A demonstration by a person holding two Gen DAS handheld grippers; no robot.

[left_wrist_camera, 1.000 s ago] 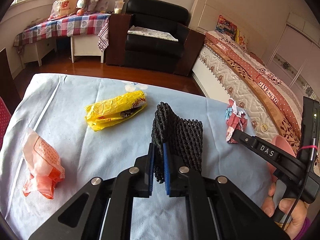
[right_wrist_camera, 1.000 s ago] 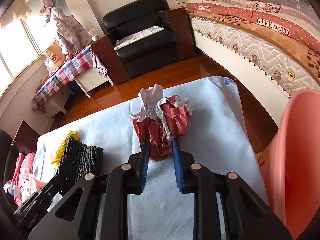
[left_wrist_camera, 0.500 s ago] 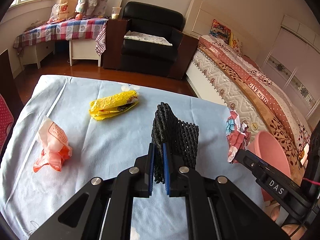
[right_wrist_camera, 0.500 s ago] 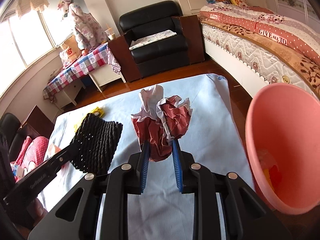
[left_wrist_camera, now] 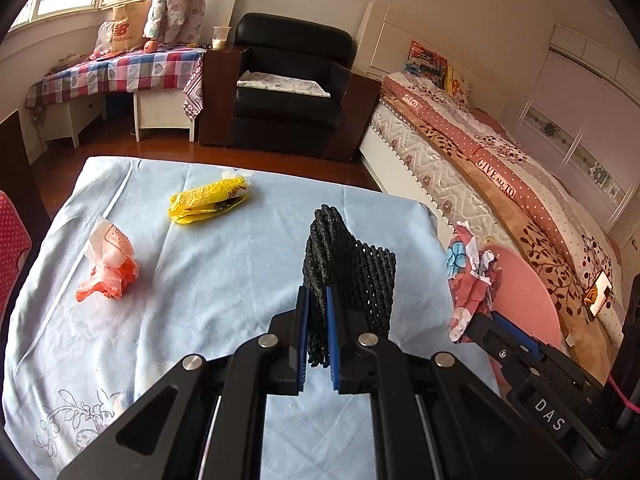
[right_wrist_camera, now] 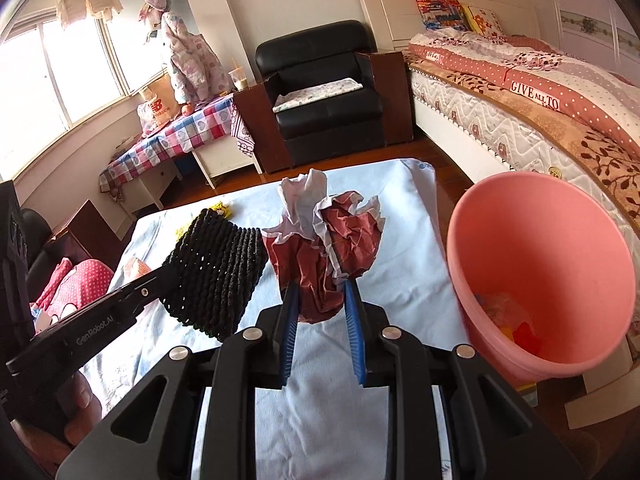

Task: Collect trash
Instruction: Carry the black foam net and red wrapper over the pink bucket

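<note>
- Both pickups look done, drop-off not yet. Landmark: pink bin (right_wrist_camera: pixel 548 276), standing off the table's right edge.
- Left gripper (left_wrist_camera: pixel 318 336): jaws clamped on a black foam net sleeve (left_wrist_camera: pixel 352 268), held in the air over the table (left_wrist_camera: pixel 240 248), well short of the bin.
- Right gripper (right_wrist_camera: pixel 322 320): jaws clamped on a crumpled red-and-white paper wad (right_wrist_camera: pixel 324 248), held up just beside the bin rim, not yet over the opening.
- Bin already has some scraps at the bottom; can't tell what they are.
- Left on the table, far side from the bin: yellow plastic bag (left_wrist_camera: pixel 208 202) and orange-white plastic bag (left_wrist_camera: pixel 108 266), well apart from each other.
- My read: roughly halfway. Two drops pending, then two more pickups.
- Net sleeve: open mesh, folded, stands stiff above the jaws. Light and springy, probably.
- Paper wad: tightly creased, floral print on one side, torn white edges sticking up.
</note>
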